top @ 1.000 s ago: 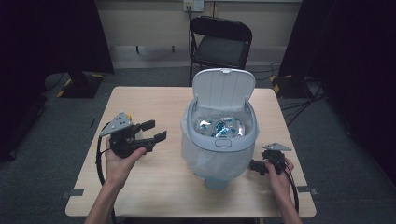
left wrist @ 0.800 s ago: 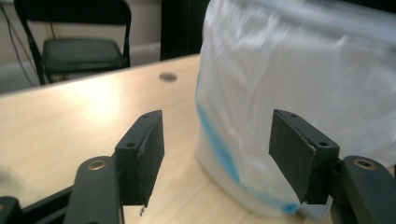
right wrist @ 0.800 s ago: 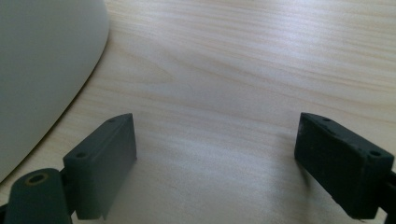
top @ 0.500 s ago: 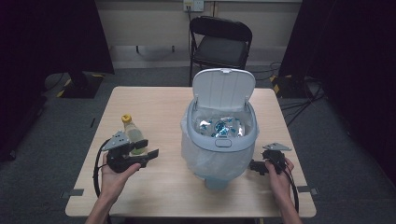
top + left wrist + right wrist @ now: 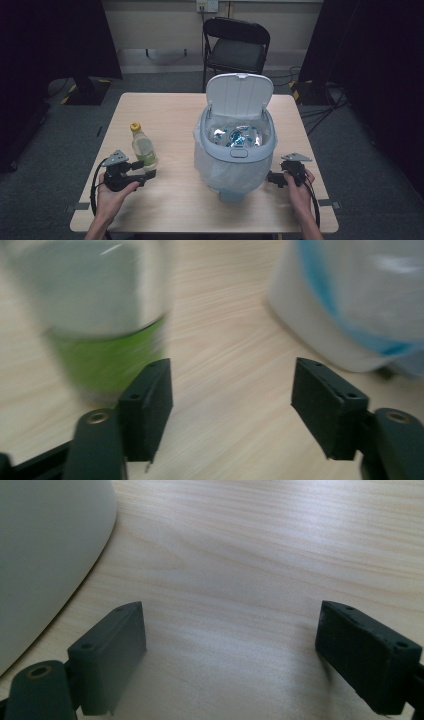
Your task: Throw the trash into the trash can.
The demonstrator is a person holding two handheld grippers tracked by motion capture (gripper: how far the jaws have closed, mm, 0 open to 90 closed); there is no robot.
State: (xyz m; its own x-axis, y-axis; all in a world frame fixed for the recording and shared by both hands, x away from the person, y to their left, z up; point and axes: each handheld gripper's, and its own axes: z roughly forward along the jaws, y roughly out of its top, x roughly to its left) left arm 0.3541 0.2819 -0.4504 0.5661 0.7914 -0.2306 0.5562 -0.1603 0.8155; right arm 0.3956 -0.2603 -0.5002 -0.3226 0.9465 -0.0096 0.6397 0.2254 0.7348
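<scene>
While the right gripper [image 5: 274,178] rests open on the table [image 5: 175,115] beside the lidded bin [image 5: 235,145] as before, the left gripper [image 5: 145,171] has dropped low, jaws just opening wider, empty; the yellow-capped bottle [image 5: 142,148] now stands upright just beyond them.

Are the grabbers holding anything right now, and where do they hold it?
Nothing is held. The left gripper is open, and the bottle stands just past its jaws, not between them. The right gripper is open over bare table.
</scene>
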